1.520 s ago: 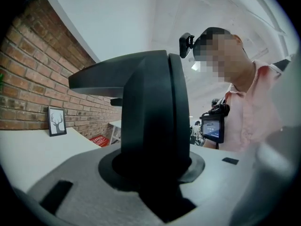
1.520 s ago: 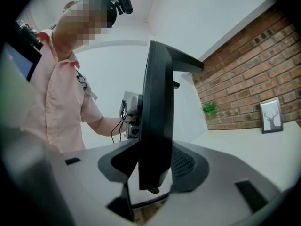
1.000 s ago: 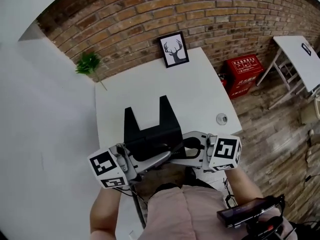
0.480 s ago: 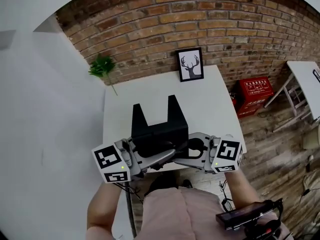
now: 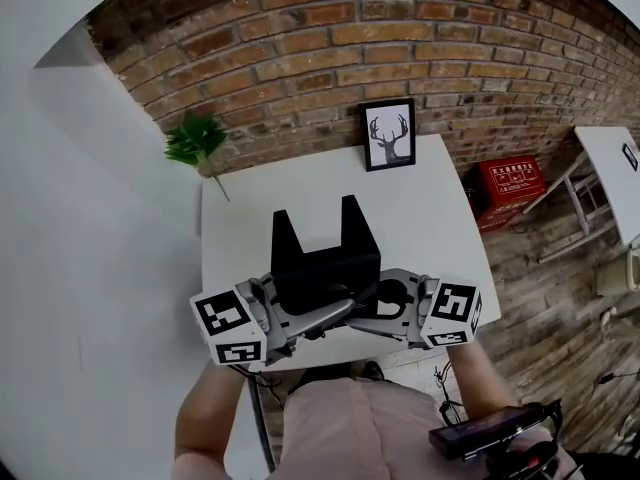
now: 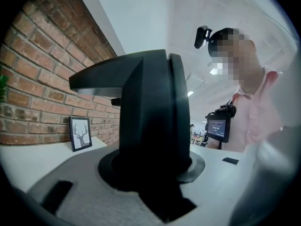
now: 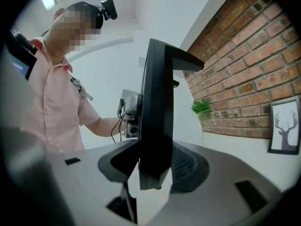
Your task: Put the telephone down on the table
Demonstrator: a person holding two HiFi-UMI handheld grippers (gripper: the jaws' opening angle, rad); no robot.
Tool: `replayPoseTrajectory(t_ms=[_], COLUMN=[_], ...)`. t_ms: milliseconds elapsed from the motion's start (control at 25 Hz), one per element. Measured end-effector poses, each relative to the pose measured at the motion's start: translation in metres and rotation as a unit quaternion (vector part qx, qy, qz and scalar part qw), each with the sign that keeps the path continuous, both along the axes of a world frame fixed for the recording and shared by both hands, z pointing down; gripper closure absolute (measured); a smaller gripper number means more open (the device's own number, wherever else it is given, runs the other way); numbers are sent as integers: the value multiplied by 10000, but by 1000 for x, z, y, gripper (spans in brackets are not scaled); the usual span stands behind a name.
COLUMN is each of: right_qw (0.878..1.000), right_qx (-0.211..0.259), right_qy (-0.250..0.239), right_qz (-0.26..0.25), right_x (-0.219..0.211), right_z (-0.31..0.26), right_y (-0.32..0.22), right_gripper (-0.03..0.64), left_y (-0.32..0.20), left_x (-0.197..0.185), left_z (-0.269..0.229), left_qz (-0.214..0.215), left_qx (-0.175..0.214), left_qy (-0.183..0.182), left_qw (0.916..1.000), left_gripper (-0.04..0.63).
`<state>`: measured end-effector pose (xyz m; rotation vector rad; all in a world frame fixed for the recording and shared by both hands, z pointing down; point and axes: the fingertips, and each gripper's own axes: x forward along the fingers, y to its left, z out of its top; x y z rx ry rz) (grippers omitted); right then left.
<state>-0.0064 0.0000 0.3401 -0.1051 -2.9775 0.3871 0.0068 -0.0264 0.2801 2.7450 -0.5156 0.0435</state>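
Observation:
The telephone (image 5: 325, 263) is a black, angular body with two upright prongs. I hold it from both sides over the near part of the white table (image 5: 430, 218). My left gripper (image 5: 325, 318) is shut on its left side. In the left gripper view the black body (image 6: 150, 121) fills the gap of that gripper (image 6: 150, 187). My right gripper (image 5: 368, 306) is shut on the right side. The right gripper view shows a thin black edge of the telephone (image 7: 155, 121) clamped in that gripper (image 7: 150, 182). Whether the telephone touches the table I cannot tell.
A framed deer picture (image 5: 390, 135) leans on the brick wall at the table's back edge. A green plant (image 5: 197, 140) stands at the back left corner. A red crate (image 5: 512, 181) sits on the floor to the right, near another white table (image 5: 610, 168).
Both grippers have carried the telephone forward, from the table's front edge to over its near part. Neither grip has changed.

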Motion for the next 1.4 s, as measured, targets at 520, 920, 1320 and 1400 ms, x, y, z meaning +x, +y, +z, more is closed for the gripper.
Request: replayPoseTrajectory(t_ms=[520, 920, 1320, 1400], right_qw=[9989, 9992, 9981, 9976], right_qx=[265, -12, -442, -523], right_qy=[89, 199, 376, 439], right_qz=[372, 347, 196, 139], right_x=[-57, -57, -48, -47], right_z=[-27, -8, 38, 50], right_y=[-52, -73, -75, -74], right_gripper=[426, 428, 425, 423], left_y=[-48, -72, -79, -79], left_x=[-58, -56, -49, -47], left_z=[-28, -8, 39, 52], left_qz=[295, 332, 201, 164], left_qx=[266, 59, -360, -472], left_qy=[144, 67, 196, 208], left_qw=[9991, 9994, 9990, 9985], left_gripper=[431, 431, 431, 431])
